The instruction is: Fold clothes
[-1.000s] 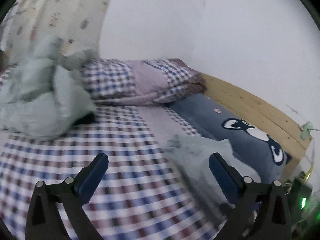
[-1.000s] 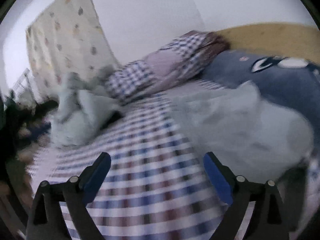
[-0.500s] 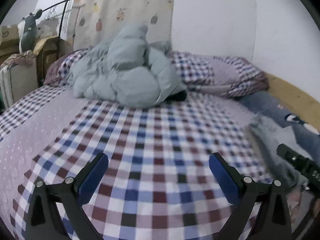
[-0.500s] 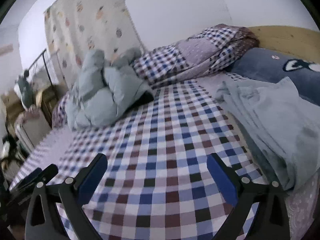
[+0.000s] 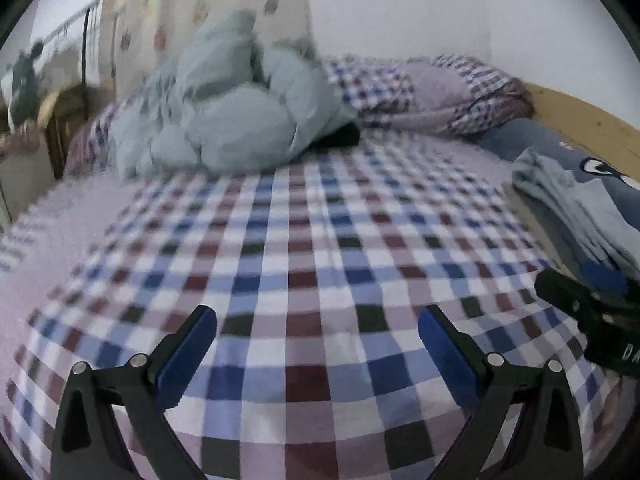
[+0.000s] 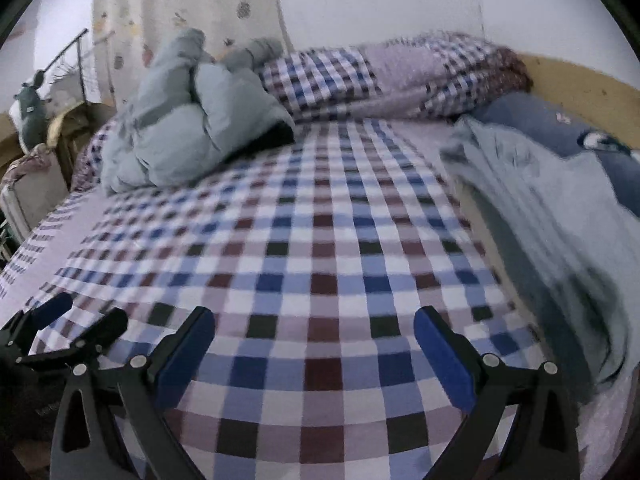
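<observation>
Checked bedsheet (image 5: 312, 248): woven cloth, matt. Pale blue-grey padded jacket (image 5: 224, 112): puffy, quilted, faint sheen. Folded grey garments (image 6: 552, 220): soft matt cloth. Headboard (image 5: 588, 128): bare light wood. Left hand-held gripper (image 5: 318, 344): matt black plastic, blue pads, metal rivets.

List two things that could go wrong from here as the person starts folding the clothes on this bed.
1. Both grippers, left gripper and right gripper, hang open and empty; the grey garment lies rumpled at the bed's right side, so fingers may pinch several layers.
2. The puffy jacket looks bulky and may slip from a grip.
</observation>
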The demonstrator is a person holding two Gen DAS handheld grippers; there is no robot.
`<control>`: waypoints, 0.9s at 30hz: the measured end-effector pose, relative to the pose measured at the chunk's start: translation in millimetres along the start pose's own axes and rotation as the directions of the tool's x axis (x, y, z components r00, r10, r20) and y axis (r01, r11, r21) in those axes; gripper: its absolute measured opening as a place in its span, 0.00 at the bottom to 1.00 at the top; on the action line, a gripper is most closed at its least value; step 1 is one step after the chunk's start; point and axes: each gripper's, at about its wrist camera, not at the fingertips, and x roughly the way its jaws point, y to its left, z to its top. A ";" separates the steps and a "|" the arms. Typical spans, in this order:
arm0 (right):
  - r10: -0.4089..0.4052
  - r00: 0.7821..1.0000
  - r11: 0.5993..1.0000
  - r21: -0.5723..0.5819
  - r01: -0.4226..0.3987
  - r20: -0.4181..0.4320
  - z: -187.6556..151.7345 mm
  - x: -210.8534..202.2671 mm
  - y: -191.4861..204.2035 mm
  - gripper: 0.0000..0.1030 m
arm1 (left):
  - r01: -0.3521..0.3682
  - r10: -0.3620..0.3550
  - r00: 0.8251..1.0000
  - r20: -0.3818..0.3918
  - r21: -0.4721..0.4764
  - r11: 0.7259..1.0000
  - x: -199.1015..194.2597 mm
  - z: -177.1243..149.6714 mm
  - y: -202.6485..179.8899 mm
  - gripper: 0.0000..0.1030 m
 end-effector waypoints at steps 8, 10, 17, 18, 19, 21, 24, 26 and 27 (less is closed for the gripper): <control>0.009 0.991 0.999 -0.048 -0.015 -0.131 -8.3 45.8 10.6 0.99 | 0.017 -0.023 0.989 -0.143 -0.045 0.999 32.8 -9.7 5.9 0.99; 0.008 0.987 0.998 -0.063 -0.018 -0.162 -11.4 53.9 13.2 0.99 | 0.010 -0.015 0.990 -0.143 -0.039 0.999 34.6 -11.6 4.1 0.99; 0.013 0.984 0.998 -0.060 -0.024 -0.180 -15.9 61.5 11.6 0.99 | -0.021 0.019 0.988 -0.152 -0.013 1.000 38.2 -15.8 -3.0 1.00; 0.013 0.984 0.998 -0.060 -0.024 -0.179 -16.4 62.0 11.5 0.99 | -0.025 0.023 0.988 -0.154 -0.009 1.000 38.5 -15.8 -3.8 1.00; 0.015 0.984 0.998 -0.058 -0.025 -0.179 -16.7 62.4 11.0 0.99 | -0.028 0.027 0.988 -0.155 -0.004 1.000 38.8 -15.9 -4.5 1.00; 0.015 0.984 0.998 -0.056 -0.025 -0.180 -17.1 62.6 10.3 0.99 | -0.026 0.025 0.988 -0.155 -0.001 1.000 39.4 -15.0 -2.8 1.00; 0.004 0.984 0.998 -0.062 -0.015 -0.180 -18.6 61.2 10.4 0.99 | -0.021 0.021 0.988 -0.155 0.001 1.000 40.1 -14.8 0.0 1.00; 0.000 0.984 0.998 -0.066 -0.012 -0.180 -18.3 61.6 10.7 0.99 | -0.019 0.019 0.987 -0.157 0.001 1.000 40.6 -14.6 1.0 1.00; 0.000 0.984 0.998 -0.067 -0.013 -0.180 -18.7 62.1 11.1 0.99 | -0.018 0.018 0.987 -0.158 0.001 1.000 40.7 -14.3 1.8 1.00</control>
